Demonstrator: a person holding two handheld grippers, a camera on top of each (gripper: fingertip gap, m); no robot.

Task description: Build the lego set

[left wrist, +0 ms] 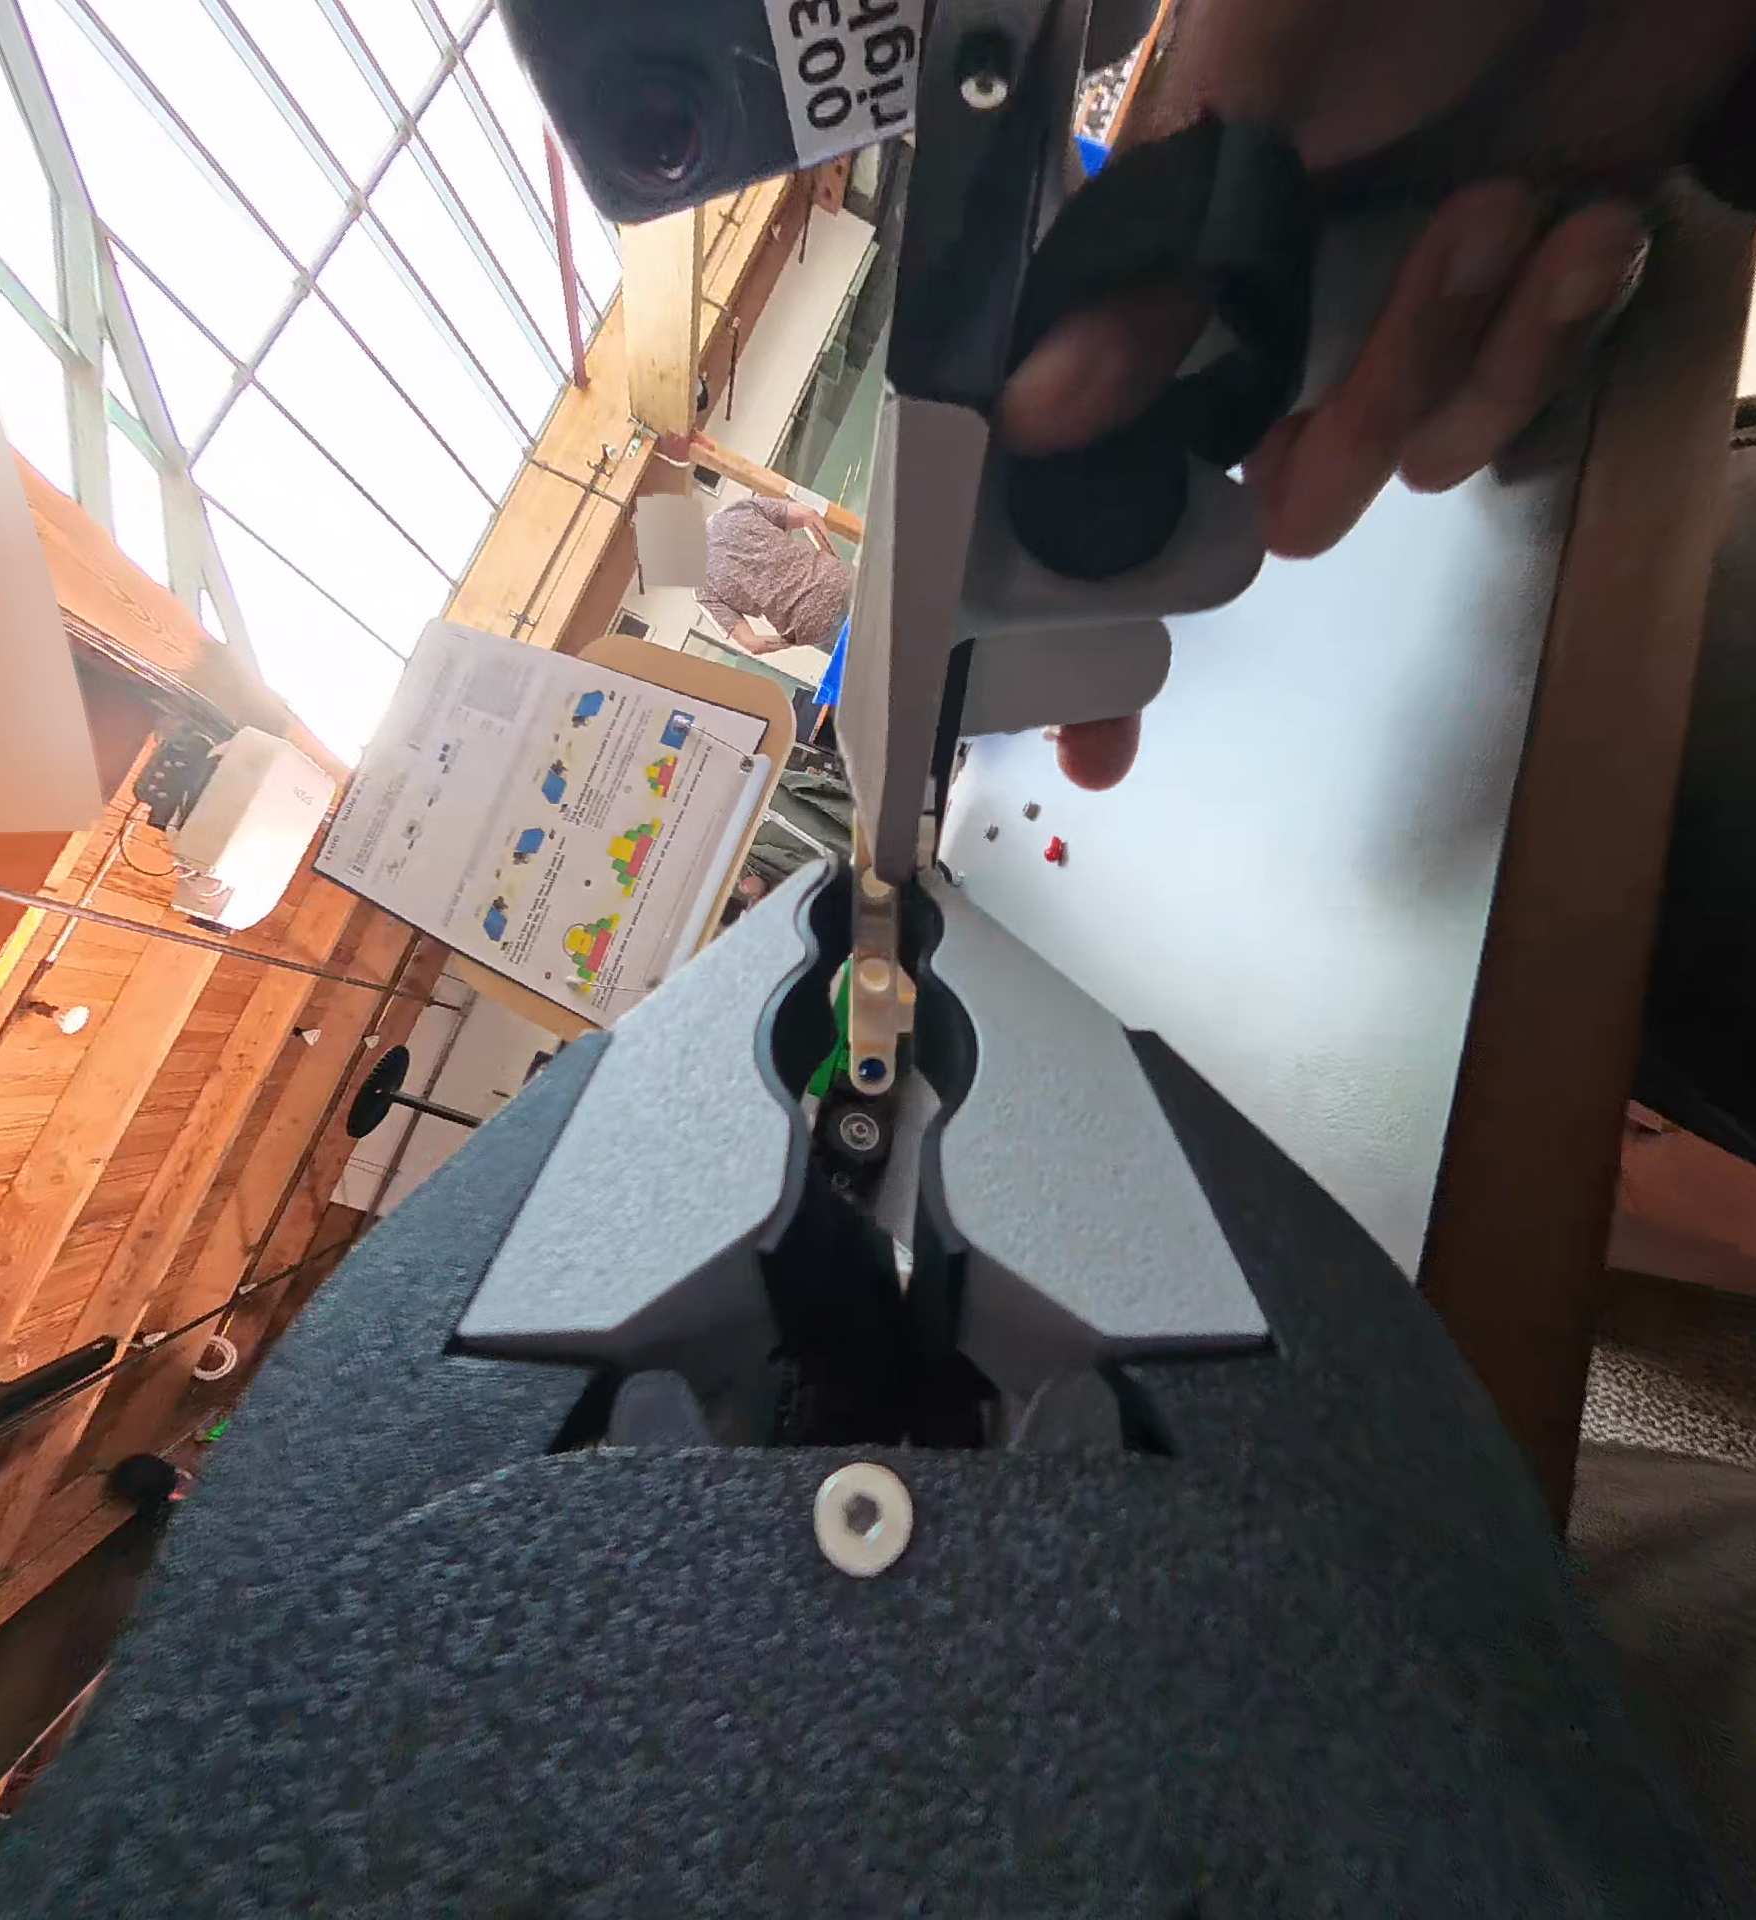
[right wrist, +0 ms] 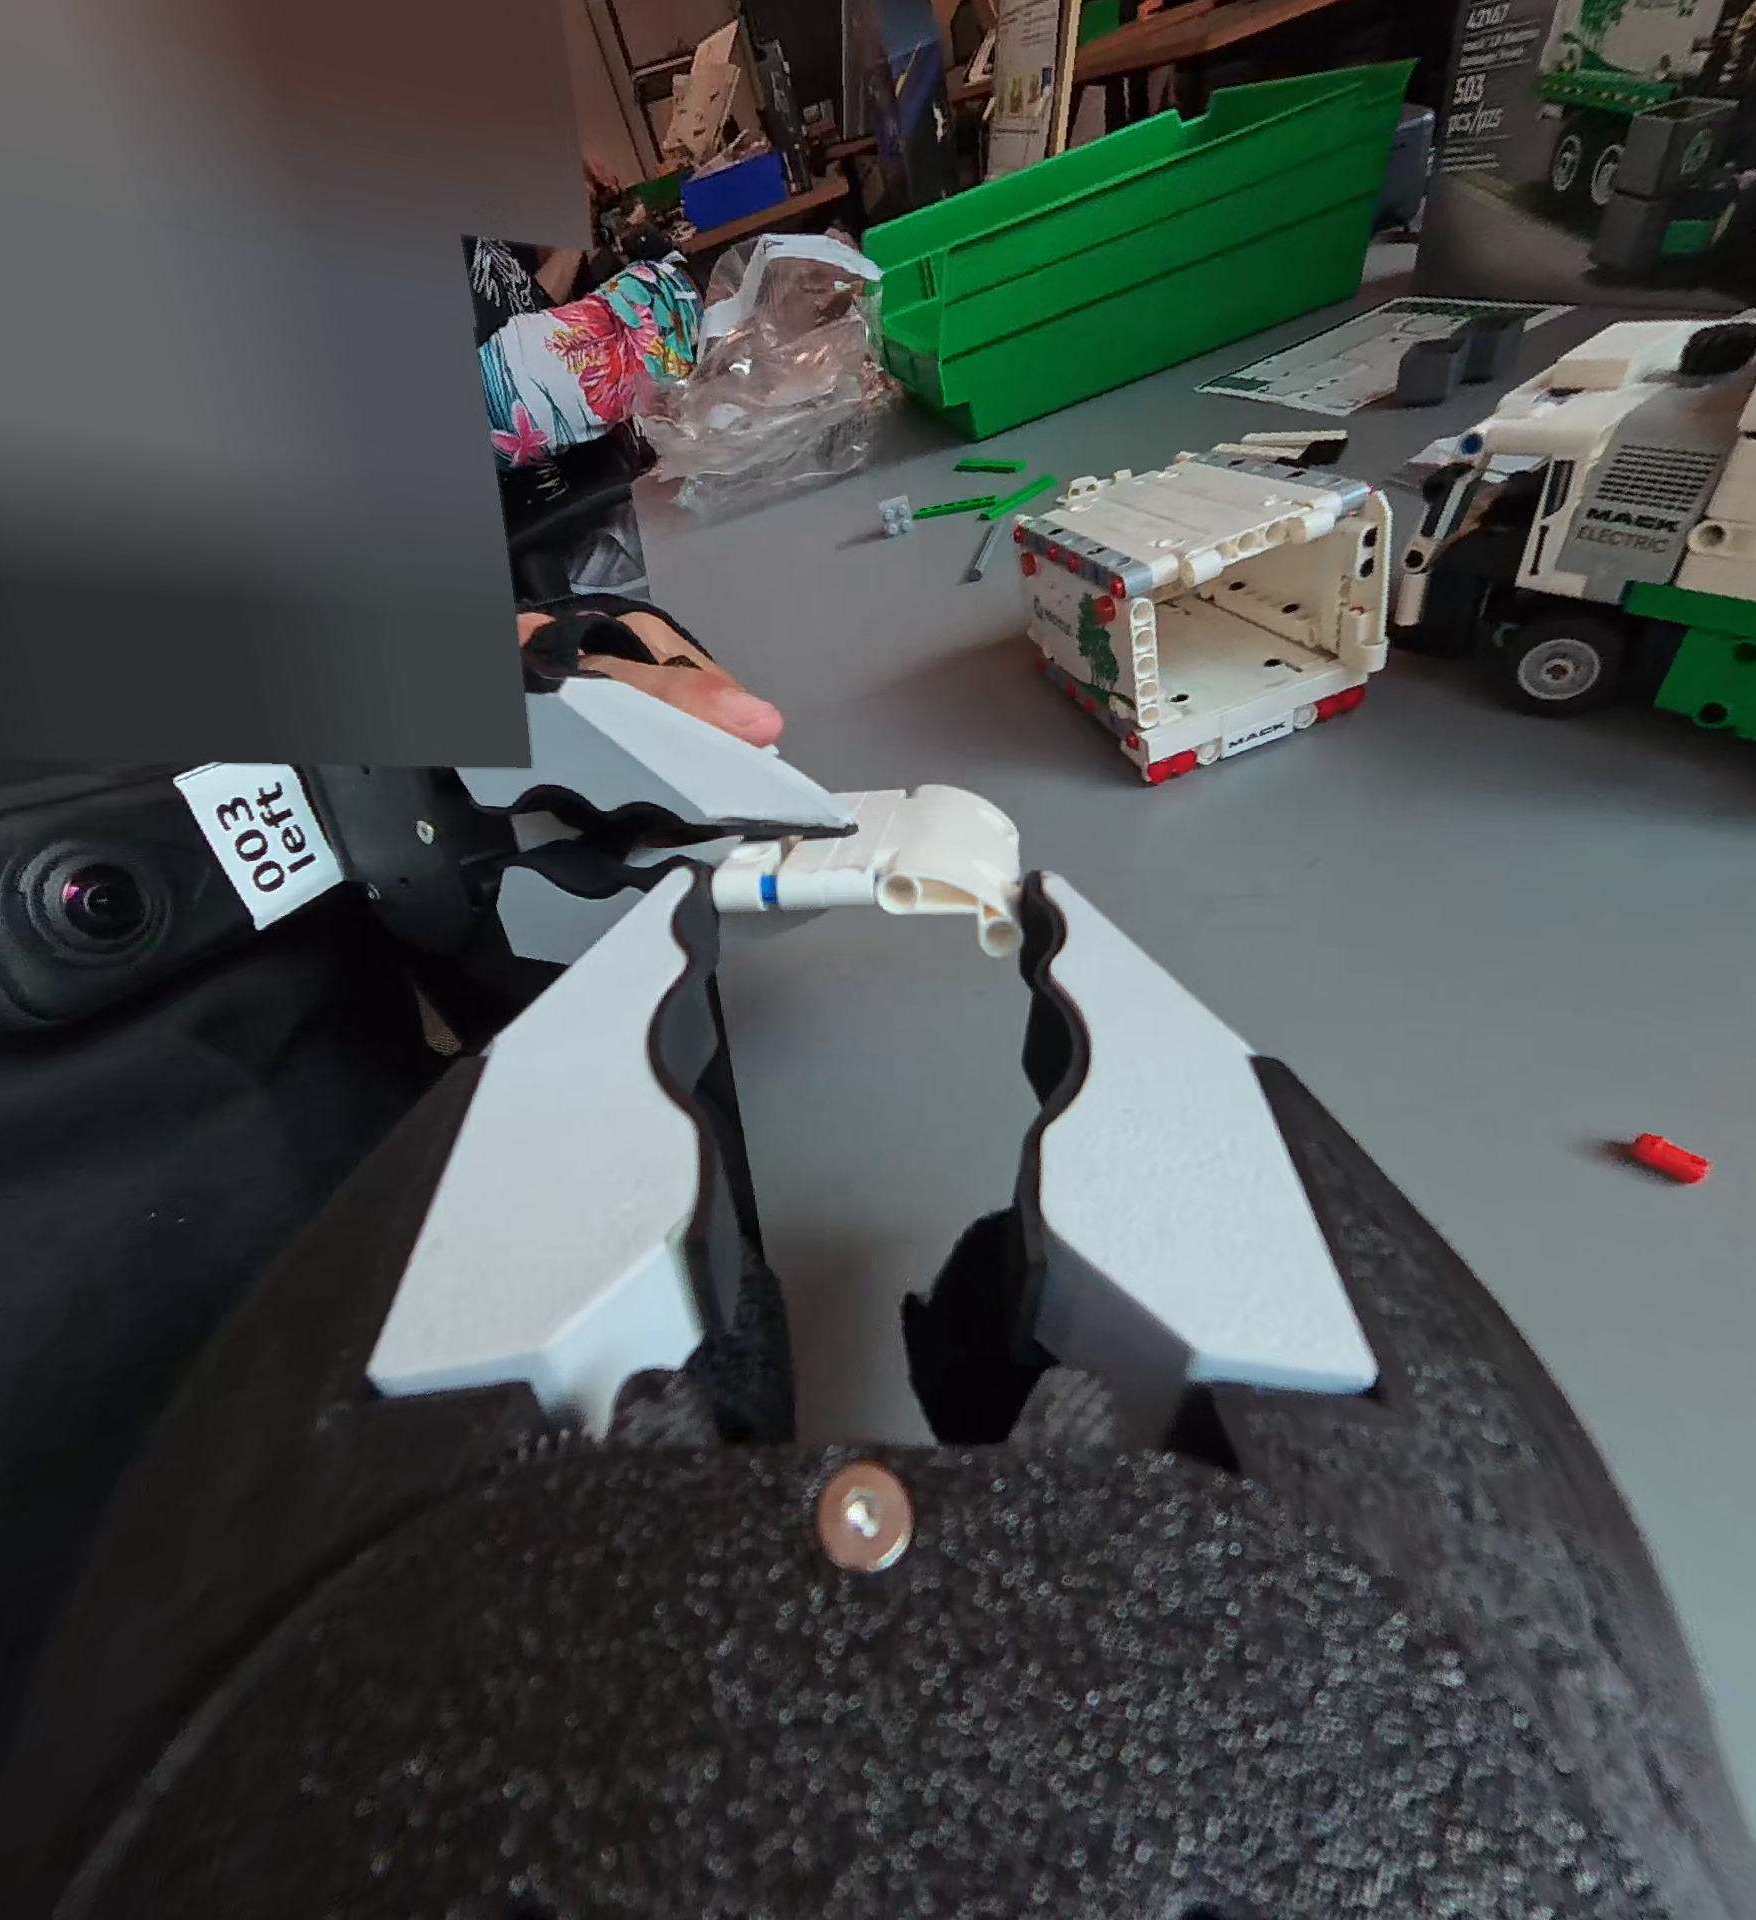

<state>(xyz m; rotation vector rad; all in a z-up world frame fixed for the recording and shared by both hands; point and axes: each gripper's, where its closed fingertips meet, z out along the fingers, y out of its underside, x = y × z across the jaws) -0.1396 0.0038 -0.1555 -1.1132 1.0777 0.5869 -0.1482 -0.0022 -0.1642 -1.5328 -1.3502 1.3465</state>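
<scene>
- The left hand-held gripper (right wrist: pixel 801 831), its pale wedge fingers lined with wavy black rubber, is clamping narrowly on a small white lego assembly (right wrist: pixel 884 873) of smooth tubes and a blue-ringed pin, just above the matte grey tabletop (right wrist: pixel 1269 987)
- The right hand-held gripper (right wrist: pixel 869 904) is standing wide, its tips flanking that assembly
- A boxy white lego truck body (right wrist: pixel 1206 613) is lying beside the white-and-green truck (right wrist: pixel 1663 582), with a glossy green bin (right wrist: pixel 1134 249) behind and a small red pin (right wrist: pixel 1669 1158) lying apart
</scene>
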